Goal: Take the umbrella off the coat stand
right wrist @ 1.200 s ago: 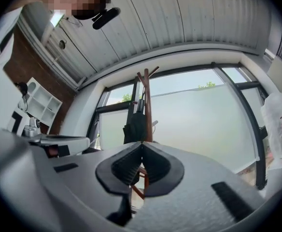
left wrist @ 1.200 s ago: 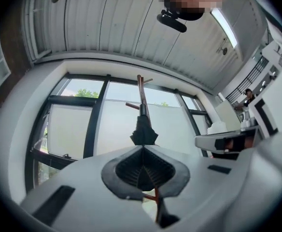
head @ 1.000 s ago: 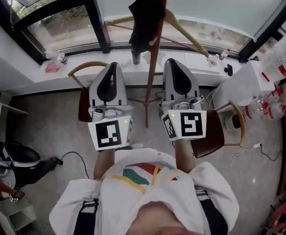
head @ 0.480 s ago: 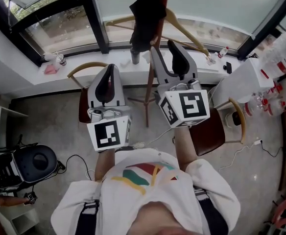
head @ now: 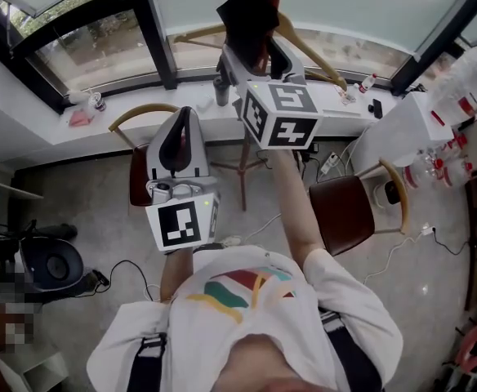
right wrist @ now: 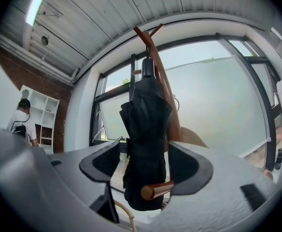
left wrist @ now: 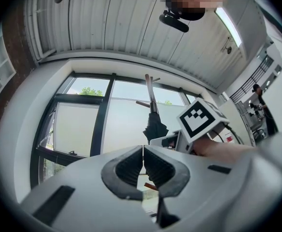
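A folded black umbrella [right wrist: 146,129] hangs from the top of the brown wooden coat stand [right wrist: 168,95]. In the head view, the umbrella [head: 251,2] is at the top centre. My right gripper [head: 255,51] is stretched out to it. In the right gripper view the right gripper [right wrist: 146,166] has its jaws opening, with the umbrella's lower part between them and gaps at the pads. A wooden peg [right wrist: 156,190] pokes out just below. My left gripper [head: 184,117] is held back near my body, and in its own view the left gripper [left wrist: 143,164] is shut with nothing in it.
Two wooden-backed chairs [head: 136,149] [head: 349,211] flank the stand's foot. The windowsill [head: 124,109] carries small bottles and cups. A white table [head: 410,133] with bottles stands at the right. Cables lie on the floor. A person [right wrist: 21,117] stands by shelves far left.
My right gripper has reached forward from beside my left one up to the umbrella, and its jaws have gone from shut to wide apart. The left gripper has kept still.
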The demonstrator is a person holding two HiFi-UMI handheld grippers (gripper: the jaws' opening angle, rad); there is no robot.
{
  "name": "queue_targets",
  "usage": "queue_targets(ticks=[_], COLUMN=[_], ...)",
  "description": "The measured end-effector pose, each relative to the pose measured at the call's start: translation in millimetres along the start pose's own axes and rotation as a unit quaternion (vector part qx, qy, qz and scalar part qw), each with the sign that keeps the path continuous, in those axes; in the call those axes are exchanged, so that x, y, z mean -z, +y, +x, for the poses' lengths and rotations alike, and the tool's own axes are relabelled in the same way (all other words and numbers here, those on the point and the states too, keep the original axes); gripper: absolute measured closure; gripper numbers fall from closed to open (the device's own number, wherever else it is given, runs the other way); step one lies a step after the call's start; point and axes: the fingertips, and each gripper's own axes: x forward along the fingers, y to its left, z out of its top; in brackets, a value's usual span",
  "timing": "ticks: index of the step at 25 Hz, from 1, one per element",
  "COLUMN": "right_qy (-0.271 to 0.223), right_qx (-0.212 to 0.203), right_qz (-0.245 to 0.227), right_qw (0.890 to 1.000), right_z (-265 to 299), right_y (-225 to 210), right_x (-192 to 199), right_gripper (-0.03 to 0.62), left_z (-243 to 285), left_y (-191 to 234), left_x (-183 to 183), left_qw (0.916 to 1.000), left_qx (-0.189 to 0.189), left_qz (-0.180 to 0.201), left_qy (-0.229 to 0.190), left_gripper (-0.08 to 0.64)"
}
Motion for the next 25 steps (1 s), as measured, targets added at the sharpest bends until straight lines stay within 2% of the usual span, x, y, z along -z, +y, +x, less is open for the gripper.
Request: queue_targets(ticks=[7,12,16,25], right_qy=[0.044,0.047,0.04,0.037], right_qx=[-0.04,-0.032,-0.022,-0.031], right_qz=[0.033,0.027,0.023,0.024], right_qw=[0.998,0.998,0.999,0.999], right_z=[26.0,28.5,26.6,26.1], right_y=[0.1,-5.6,-8.9,-5.4], right_x=[12.6,12.0,11.9,14.4], right_gripper=[0.314,0.318,0.345,0.363], left_z=[0.3,1.7,3.5,5.9], left_y=[16.8,21.8,23.4,23.5], left_x=[11.1,15.4,16.6,18.6], left_qw=[0.9998,0.9997,0.9997,0.9998], left_qx=[-0.012,-0.016,-0.015,-0.011], left_qz=[-0.006,-0.007,-0.008,-0.013], left_qy=[0.014,0.018,0.016,0.011], left_gripper=[0.552,0.552,0.552,0.552])
